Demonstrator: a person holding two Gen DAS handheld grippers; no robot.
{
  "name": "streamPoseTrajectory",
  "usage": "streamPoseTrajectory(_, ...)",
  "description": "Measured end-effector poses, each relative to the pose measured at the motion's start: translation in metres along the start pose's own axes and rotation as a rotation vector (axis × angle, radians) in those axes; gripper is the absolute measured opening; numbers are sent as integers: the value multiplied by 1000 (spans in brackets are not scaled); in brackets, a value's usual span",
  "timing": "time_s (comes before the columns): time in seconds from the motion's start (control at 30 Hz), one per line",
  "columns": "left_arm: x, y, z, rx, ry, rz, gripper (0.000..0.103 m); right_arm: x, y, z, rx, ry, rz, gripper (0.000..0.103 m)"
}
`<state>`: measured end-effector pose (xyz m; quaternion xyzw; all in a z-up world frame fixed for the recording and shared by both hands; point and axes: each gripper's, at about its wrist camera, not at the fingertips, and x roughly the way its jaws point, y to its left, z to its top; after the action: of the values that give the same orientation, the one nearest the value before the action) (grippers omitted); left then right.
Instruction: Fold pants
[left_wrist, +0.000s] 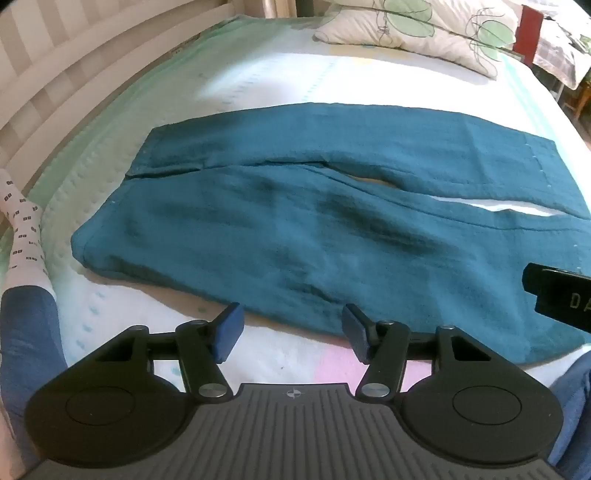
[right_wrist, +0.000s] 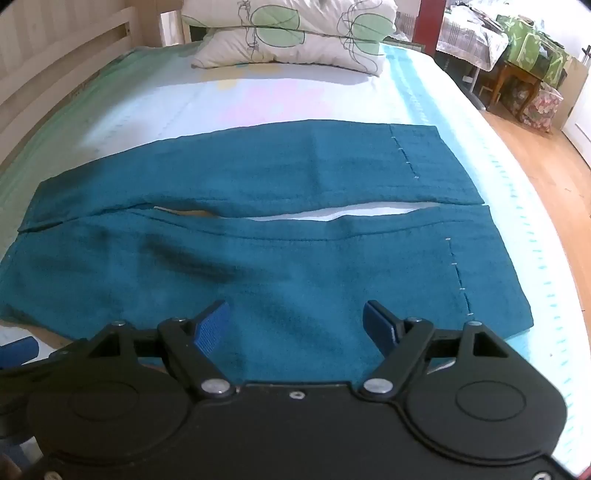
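On my left, the black left gripper with blue pads (left_wrist: 291, 330) hangs with its jaws wide, holding nothing, just over the near edge of the teal woven-cloth pants (left_wrist: 295, 221), which lie flat across the pale quilted bed (left_wrist: 258, 74). The two legs sit side by side, a sliver of sheet between them; no fold is made yet, I judge. On the right, my right gripper (right_wrist: 295, 325) is equally wide and empty above the near leg.
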<state>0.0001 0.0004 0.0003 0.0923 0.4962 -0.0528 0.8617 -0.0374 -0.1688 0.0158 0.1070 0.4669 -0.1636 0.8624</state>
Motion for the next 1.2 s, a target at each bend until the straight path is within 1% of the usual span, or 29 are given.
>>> streamPoseTrajectory(0.03,0,-1,-1,5,-8,11,57,0,0,0,0,1,0,80)
streamPoseTrajectory(0.37,-1,-2,4,-2,6,7,57,0,-1,2,1,13,3,80)
streamPoseTrajectory(0.5,-2,-3,5,-4,10,2,57,6,4,-4,-4,11,4,80)
streamPoseTrajectory(0.57,0,-1,0,-7,7,-4,57,6,4,-6,-5,12,4,80)
streamPoseTrajectory(1.2,1,-4,-1,-5,12,-7,57,9,4,-4,-18,40,14,80)
